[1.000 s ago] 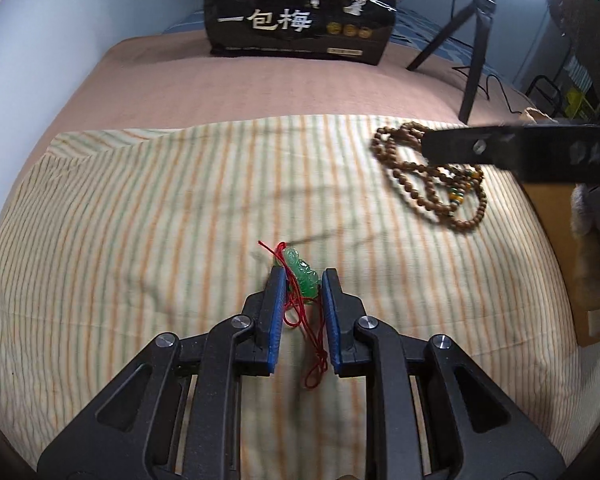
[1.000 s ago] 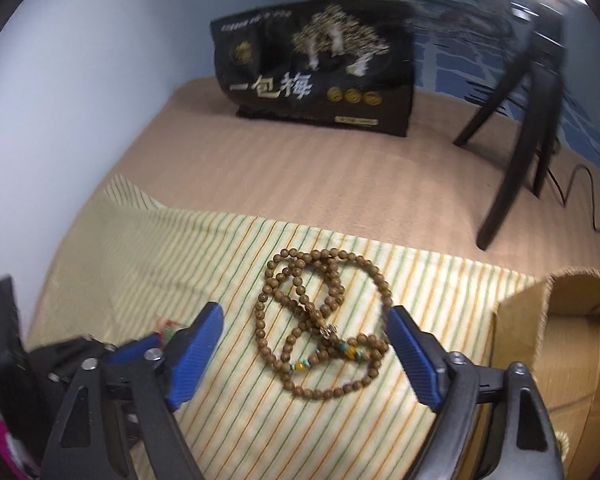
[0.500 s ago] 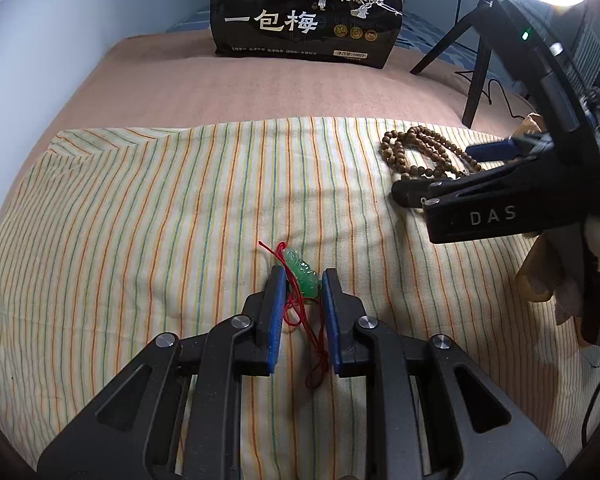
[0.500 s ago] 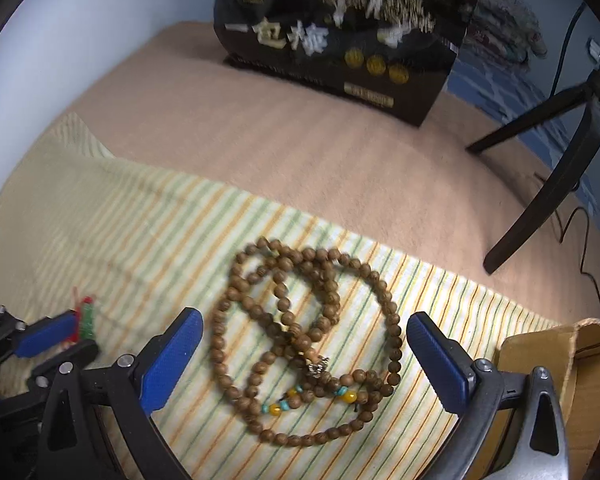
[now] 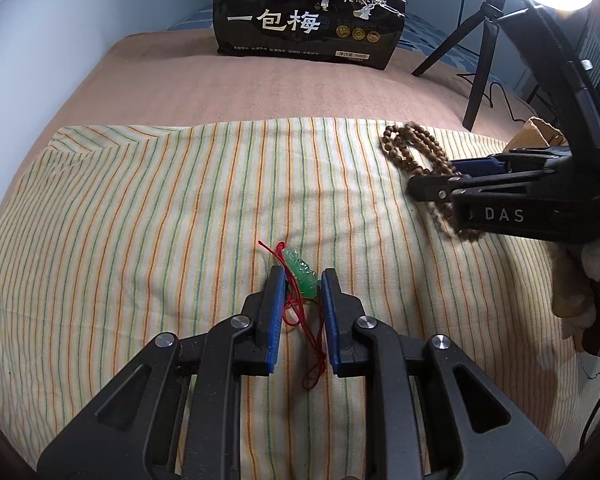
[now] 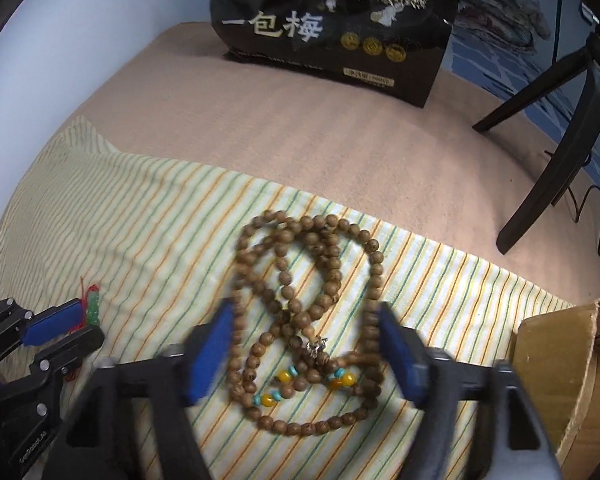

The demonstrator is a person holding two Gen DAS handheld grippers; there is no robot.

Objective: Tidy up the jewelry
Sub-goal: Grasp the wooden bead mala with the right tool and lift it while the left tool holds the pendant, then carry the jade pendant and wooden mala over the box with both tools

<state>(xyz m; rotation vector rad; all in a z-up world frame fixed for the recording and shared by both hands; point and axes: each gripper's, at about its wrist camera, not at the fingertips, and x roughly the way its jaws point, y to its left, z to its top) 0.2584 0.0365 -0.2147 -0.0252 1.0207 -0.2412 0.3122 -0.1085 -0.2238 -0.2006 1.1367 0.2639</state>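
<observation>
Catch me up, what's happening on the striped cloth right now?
A person is sorting jewelry with two handheld tongs. The left tongs sit low over the striped cloth, blue pads either side of the green pendant and its red cord, narrow but not visibly clamped. The right tongs are open and straddle the wooden bead necklace, which lies flat on the cloth. A cardboard box waits at the right edge.

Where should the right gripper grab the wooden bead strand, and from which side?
Grip the bunched crossing by the yellow and turquoise beads of the wooden bead strand, coming from above. It lies flat in loose loops on the striped cloth; several strands overlap there, between the right gripper's open jaws.
</observation>
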